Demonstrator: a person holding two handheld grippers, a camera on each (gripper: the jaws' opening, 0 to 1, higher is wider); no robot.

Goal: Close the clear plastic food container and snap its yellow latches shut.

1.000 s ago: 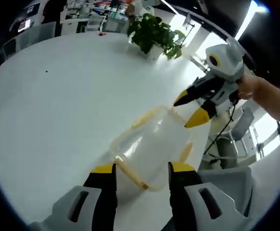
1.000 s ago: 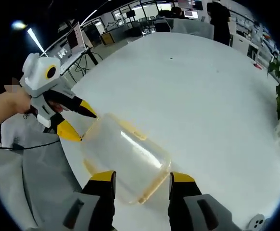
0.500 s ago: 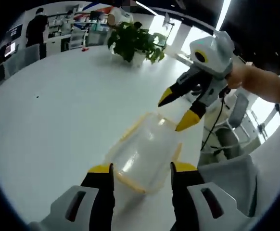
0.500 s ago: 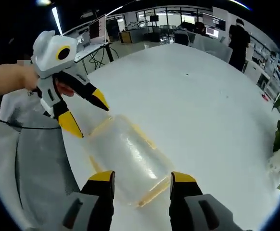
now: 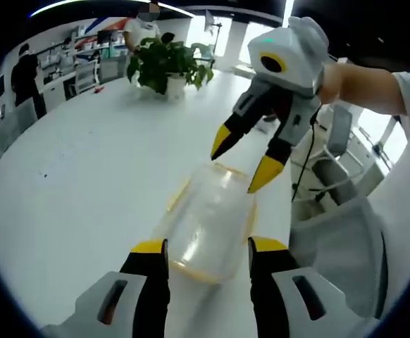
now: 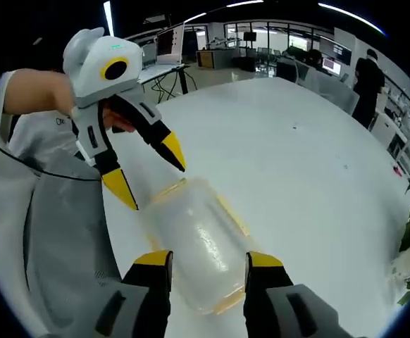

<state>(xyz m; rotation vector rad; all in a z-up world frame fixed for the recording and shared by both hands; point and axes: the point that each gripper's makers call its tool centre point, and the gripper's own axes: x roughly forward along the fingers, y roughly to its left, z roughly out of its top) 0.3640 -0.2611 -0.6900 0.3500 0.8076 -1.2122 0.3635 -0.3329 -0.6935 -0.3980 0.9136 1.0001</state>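
Both fingers of the left gripper (image 5: pixel 203 248) stand spread at one end of the clear container (image 5: pixel 208 222) on the white table (image 5: pixel 78 183); the right gripper (image 6: pixel 201 262), also spread, flanks the opposite end.

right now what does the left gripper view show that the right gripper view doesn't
Left gripper view alone: a full potted green plant on the far side of the white table, and grey office chairs. Right gripper view alone: desks with computer monitors behind the table. Shared: the clear plastic food container with its yellow latches, each view's own open gripper in front and the other gripper open above the container.
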